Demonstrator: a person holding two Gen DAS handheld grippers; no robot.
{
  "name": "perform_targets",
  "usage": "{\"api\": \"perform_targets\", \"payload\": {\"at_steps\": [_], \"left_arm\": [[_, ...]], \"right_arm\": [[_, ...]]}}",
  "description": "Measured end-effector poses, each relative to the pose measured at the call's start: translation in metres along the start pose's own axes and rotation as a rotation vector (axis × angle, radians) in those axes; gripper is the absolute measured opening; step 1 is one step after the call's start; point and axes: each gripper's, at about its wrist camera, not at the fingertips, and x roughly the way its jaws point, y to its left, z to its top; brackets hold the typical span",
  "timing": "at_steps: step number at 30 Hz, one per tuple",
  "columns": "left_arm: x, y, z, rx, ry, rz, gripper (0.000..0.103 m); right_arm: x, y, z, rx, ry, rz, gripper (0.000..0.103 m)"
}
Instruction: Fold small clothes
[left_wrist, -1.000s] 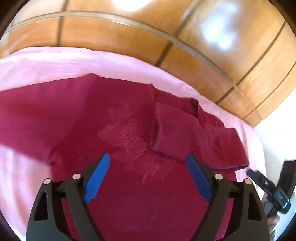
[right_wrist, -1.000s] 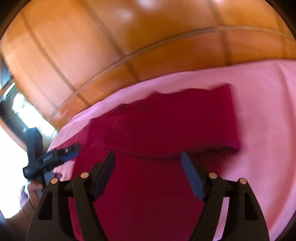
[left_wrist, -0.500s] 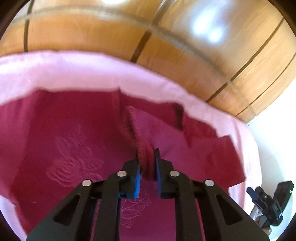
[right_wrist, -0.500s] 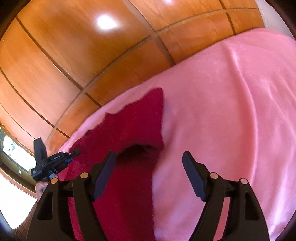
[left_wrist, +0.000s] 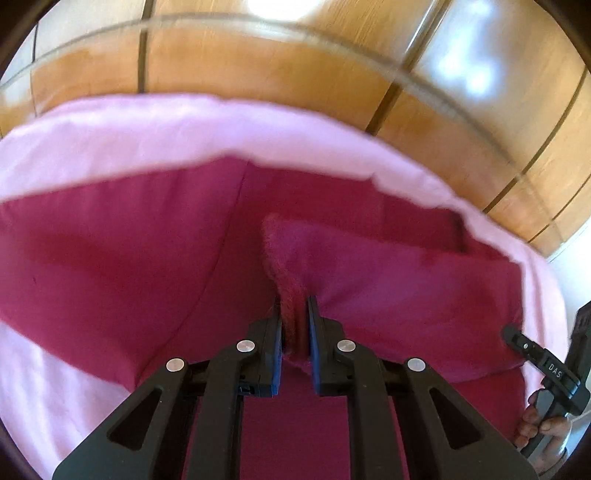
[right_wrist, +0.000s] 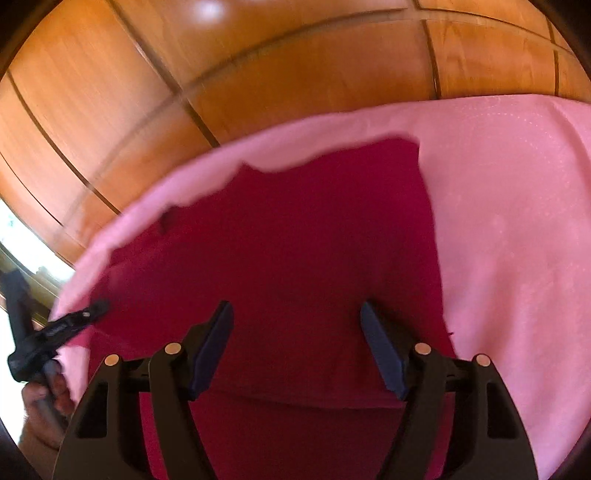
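Observation:
A dark red garment lies spread on a pink sheet. My left gripper is shut on the cuff of its folded-in sleeve and holds that edge pinched up. In the right wrist view the same garment fills the middle, and my right gripper is open and empty just above it. The right gripper also shows at the right edge of the left wrist view, and the left gripper at the left edge of the right wrist view.
The pink sheet extends to the right of the garment. A glossy wooden panelled wall rises right behind the sheet's far edge, also in the right wrist view. A bright window is at the far left.
My left gripper closed on the sleeve cuff and has lifted it slightly. My right gripper swung right, then back over the garment, staying open.

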Motion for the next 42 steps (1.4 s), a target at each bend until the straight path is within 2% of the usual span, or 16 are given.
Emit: {"api": "perform_targets", "payload": {"at_steps": [2, 5, 7, 9, 12, 16, 18, 19, 20, 24, 29, 31, 36, 40, 41, 42], "left_arm": [[0.003, 0.002, -0.005, 0.006, -0.002, 0.008, 0.011], [-0.003, 0.004, -0.007, -0.015, -0.011, 0.004, 0.023], [-0.011, 0.008, -0.008, -0.037, -0.021, -0.004, 0.049], [-0.025, 0.018, -0.011, -0.073, -0.049, -0.002, 0.057], [-0.045, 0.047, -0.017, -0.163, -0.058, -0.027, 0.057], [-0.084, 0.113, -0.032, -0.324, -0.101, -0.046, 0.057], [-0.101, 0.144, -0.038, -0.387, -0.133, -0.02, 0.062], [-0.111, 0.166, -0.043, -0.43, -0.15, 0.02, 0.068], [-0.121, 0.184, -0.046, -0.472, -0.171, 0.05, 0.068], [-0.154, 0.252, -0.06, -0.64, -0.252, 0.115, 0.068], [-0.171, 0.32, -0.059, -0.806, -0.29, 0.087, 0.068], [-0.169, 0.34, -0.055, -0.86, -0.29, 0.076, 0.052], [-0.152, 0.366, -0.038, -0.927, -0.279, 0.087, 0.04], [-0.14, 0.382, -0.028, -0.942, -0.283, 0.146, 0.037], [-0.139, 0.385, -0.026, -0.937, -0.285, 0.16, 0.032], [-0.138, 0.386, -0.023, -0.927, -0.28, 0.18, 0.014]], "right_arm": [[0.005, 0.014, -0.006, -0.081, -0.015, -0.051, 0.084], [0.012, 0.026, -0.008, -0.143, -0.005, -0.112, 0.089], [0.016, 0.027, -0.009, -0.157, -0.007, -0.129, 0.09], [0.017, 0.027, -0.011, -0.163, -0.008, -0.133, 0.091], [0.017, 0.03, -0.012, -0.18, -0.002, -0.15, 0.094], [0.022, 0.038, -0.013, -0.22, 0.019, -0.201, 0.099], [0.023, 0.039, -0.013, -0.221, 0.02, -0.206, 0.101], [0.022, 0.039, -0.013, -0.223, 0.02, -0.209, 0.101], [0.022, 0.039, -0.013, -0.225, 0.019, -0.21, 0.101], [0.019, 0.04, -0.015, -0.229, 0.006, -0.215, 0.101], [0.019, 0.041, -0.015, -0.237, 0.003, -0.226, 0.101], [0.019, 0.041, -0.015, -0.237, 0.002, -0.227, 0.101], [0.02, 0.042, -0.015, -0.236, 0.002, -0.224, 0.101], [0.021, 0.041, -0.015, -0.236, 0.002, -0.223, 0.101], [0.021, 0.041, -0.015, -0.236, 0.002, -0.223, 0.101], [0.021, 0.041, -0.015, -0.236, 0.002, -0.223, 0.101]]}}
